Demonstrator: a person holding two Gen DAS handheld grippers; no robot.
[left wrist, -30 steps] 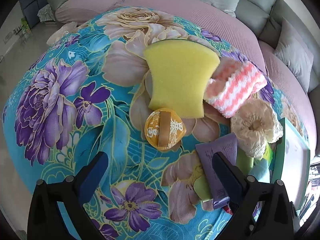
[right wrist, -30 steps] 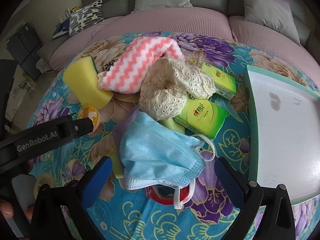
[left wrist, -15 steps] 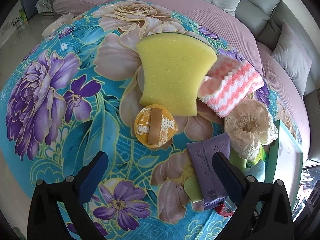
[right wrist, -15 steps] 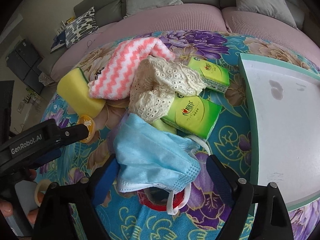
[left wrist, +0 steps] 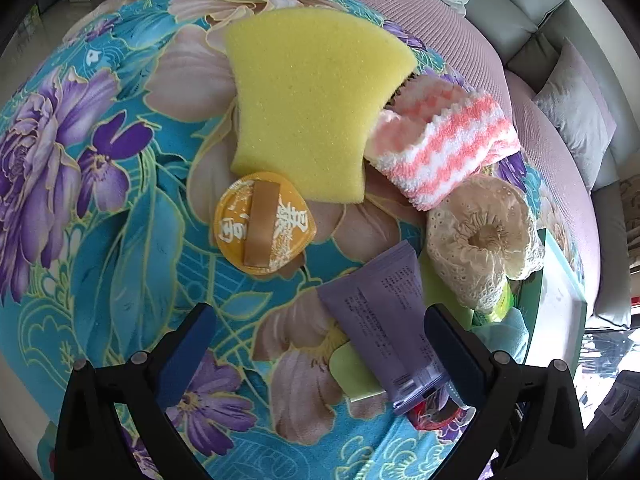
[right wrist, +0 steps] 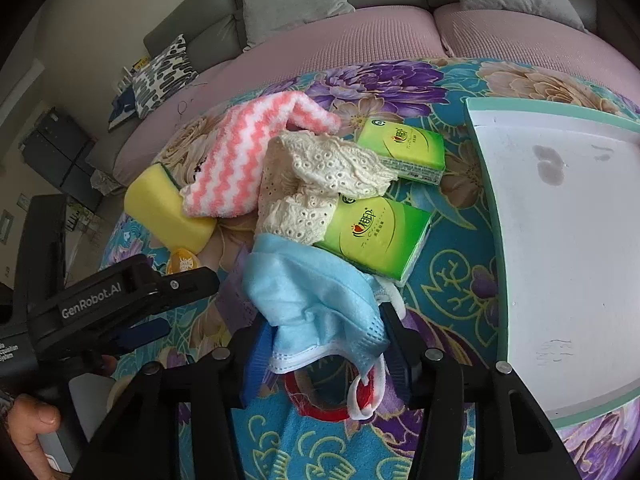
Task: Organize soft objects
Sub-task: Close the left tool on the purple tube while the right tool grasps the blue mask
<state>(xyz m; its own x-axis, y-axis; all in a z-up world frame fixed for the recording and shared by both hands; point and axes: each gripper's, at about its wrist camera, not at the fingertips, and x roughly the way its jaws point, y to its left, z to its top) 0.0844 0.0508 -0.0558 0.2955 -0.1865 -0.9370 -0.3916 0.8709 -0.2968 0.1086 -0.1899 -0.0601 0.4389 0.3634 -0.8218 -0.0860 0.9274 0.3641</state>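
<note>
In the right wrist view, the blue face mask lies crumpled at the near end of the pile. My right gripper is closing, its blue pads pressing the mask's lower edge from both sides. Behind the mask lie a cream lace cloth, a pink-and-white striped cloth and a yellow sponge. My left gripper hangs open just above the table, with the lower end of a purple tube between its fingers, untouched. The sponge and an orange round puff sit ahead of it.
Two green tissue packs lie beside the lace cloth. A white tray with a green rim fills the right side. A red tape ring lies under the mask. A pink sofa with cushions curves behind the flowered tablecloth.
The right jaws have narrowed from wide open onto the mask, which has bunched up between them. The left gripper has sunk closer to the table, over the purple tube.
</note>
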